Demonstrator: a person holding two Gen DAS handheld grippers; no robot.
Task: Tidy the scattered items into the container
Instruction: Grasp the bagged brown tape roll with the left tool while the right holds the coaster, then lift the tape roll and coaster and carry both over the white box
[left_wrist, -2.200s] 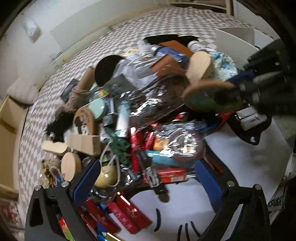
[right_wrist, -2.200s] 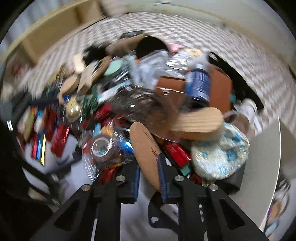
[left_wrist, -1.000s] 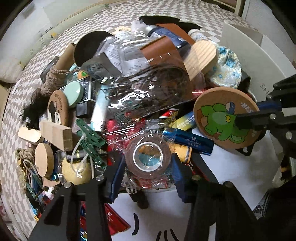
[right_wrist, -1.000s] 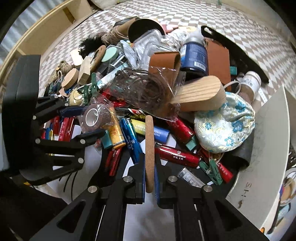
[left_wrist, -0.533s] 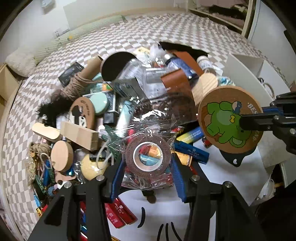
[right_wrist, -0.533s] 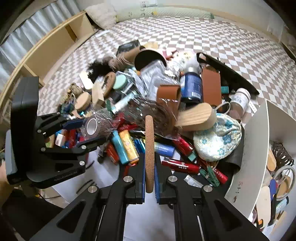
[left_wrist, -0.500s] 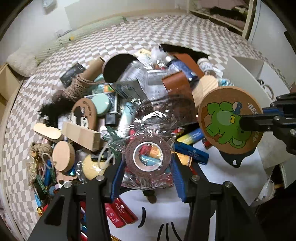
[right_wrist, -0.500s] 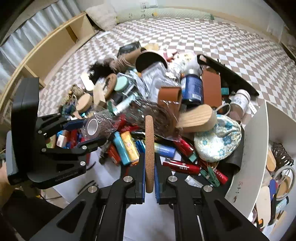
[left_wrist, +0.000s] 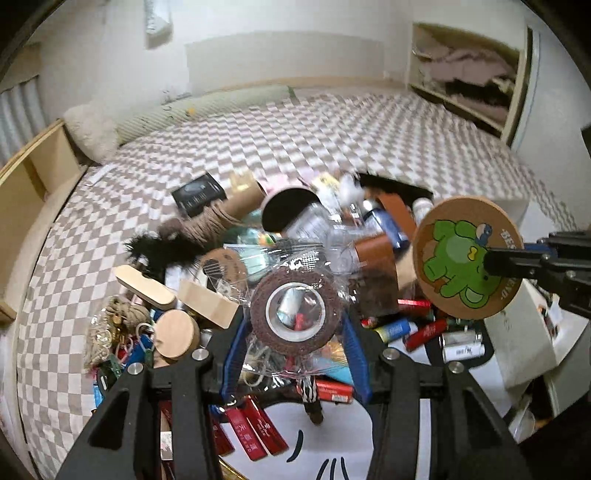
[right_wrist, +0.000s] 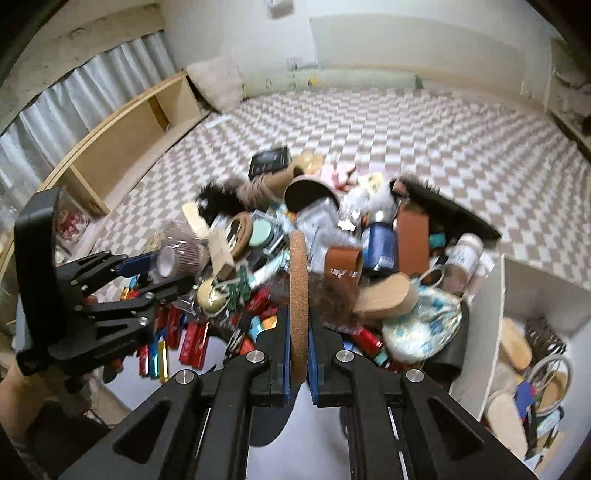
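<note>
Scattered items sit in one dense heap on the checkered floor, partly over a white sheet near the cameras. Left gripper is part-way open and clamped on a brown tape roll sealed in a clear plastic bag — roll faces the camera, blue pads on either side, lifted clear of the heap. Right gripper is almost fully closed on a round cork coaster, held edge-on in its own view; from the left wrist the same coaster shows its face with a green cartoon frog. Both held things are above the pile, not touching it. Just under them: red and blue tubes, green clips, a wooden block, a wooden disc, a brown leather piece, a blue bottle, a blue-patterned pouch. Farther out, a black feathery thing and a dark round lid. Container is the white box at the right of the heap, already holding wooden pieces and a wire ring. A person's hand shows behind the left gripper. Frames are slightly blurred.
</note>
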